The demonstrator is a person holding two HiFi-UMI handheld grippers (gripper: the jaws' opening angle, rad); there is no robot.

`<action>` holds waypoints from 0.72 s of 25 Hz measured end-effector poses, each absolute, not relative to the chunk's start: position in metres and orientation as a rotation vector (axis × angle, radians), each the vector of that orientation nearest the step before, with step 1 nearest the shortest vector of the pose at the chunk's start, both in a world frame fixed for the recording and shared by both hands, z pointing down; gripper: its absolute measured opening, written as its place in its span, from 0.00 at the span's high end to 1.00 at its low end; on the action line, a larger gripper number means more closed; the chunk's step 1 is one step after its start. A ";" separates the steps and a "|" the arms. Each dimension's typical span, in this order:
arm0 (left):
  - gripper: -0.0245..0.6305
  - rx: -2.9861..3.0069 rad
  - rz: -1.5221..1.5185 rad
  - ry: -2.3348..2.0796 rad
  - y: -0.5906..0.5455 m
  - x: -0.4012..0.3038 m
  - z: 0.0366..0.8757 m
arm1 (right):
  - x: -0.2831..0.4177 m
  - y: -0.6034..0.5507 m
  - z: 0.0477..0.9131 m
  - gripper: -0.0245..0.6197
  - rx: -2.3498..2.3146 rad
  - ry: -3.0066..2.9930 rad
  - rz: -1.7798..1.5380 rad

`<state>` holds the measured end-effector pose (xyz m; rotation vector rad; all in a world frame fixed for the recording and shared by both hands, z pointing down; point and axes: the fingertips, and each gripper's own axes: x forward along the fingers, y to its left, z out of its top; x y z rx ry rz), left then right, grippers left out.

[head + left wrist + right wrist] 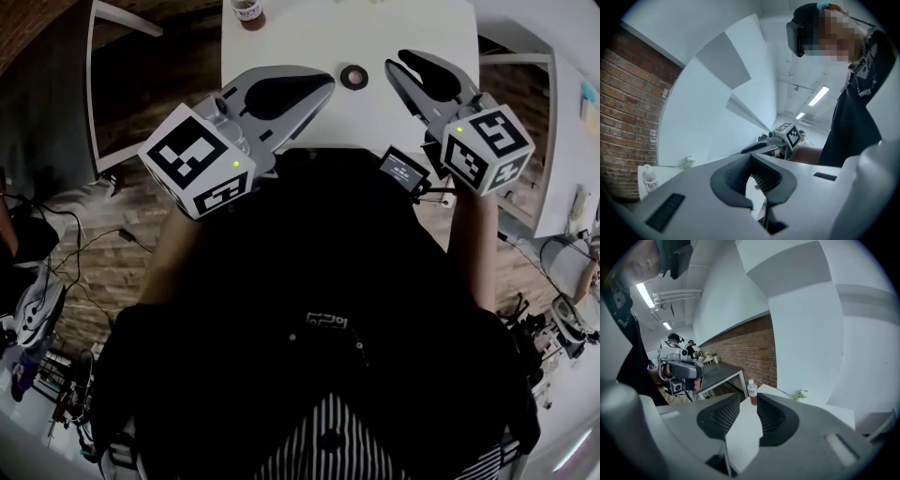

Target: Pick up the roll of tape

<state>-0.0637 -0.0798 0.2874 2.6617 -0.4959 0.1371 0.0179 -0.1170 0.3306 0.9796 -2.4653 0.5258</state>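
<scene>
A white table (309, 37) bears a small dark ring-shaped roll of tape (353, 77). The left gripper (326, 83) has jaws together; the right gripper (395, 64) slightly apart, empty.

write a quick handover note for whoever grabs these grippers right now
Left gripper: jaws together, empty, tip just left of the tape in the head view.
Right gripper: jaws slightly apart, nothing between them, tip just right of the tape.
Roll of tape: lies flat on the white table, between the two tips, touched by neither. A bottle stands at the far edge.
Done: no grip yet.
Left: probably set the open right gripper on the tape, close it and lift.
</scene>
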 end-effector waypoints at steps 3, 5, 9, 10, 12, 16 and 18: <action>0.95 2.644 0.132 -0.487 -0.077 -0.065 0.293 | 0.016 -0.119 0.339 0.74 0.957 -2.443 0.536; 0.95 2.636 0.126 -0.486 -0.076 -0.064 0.294 | 0.017 -0.121 0.343 0.70 0.942 -2.429 0.546; 0.95 2.615 0.104 -0.519 -0.076 -0.068 0.290 | 0.013 -0.124 0.351 0.62 0.906 -2.412 0.575; 0.95 2.608 0.100 -0.528 -0.075 -0.071 0.291 | 0.011 -0.125 0.355 0.61 0.893 -2.407 0.580; 0.95 2.594 0.099 -0.545 -0.075 -0.073 0.293 | 0.007 -0.127 0.361 0.58 0.861 -2.398 0.584; 0.95 2.568 0.099 -0.590 -0.079 -0.071 0.295 | 0.013 -0.133 0.369 0.55 0.810 -2.379 0.585; 0.95 2.554 0.097 -0.614 -0.080 -0.067 0.294 | 0.020 -0.134 0.371 0.53 0.789 -2.370 0.594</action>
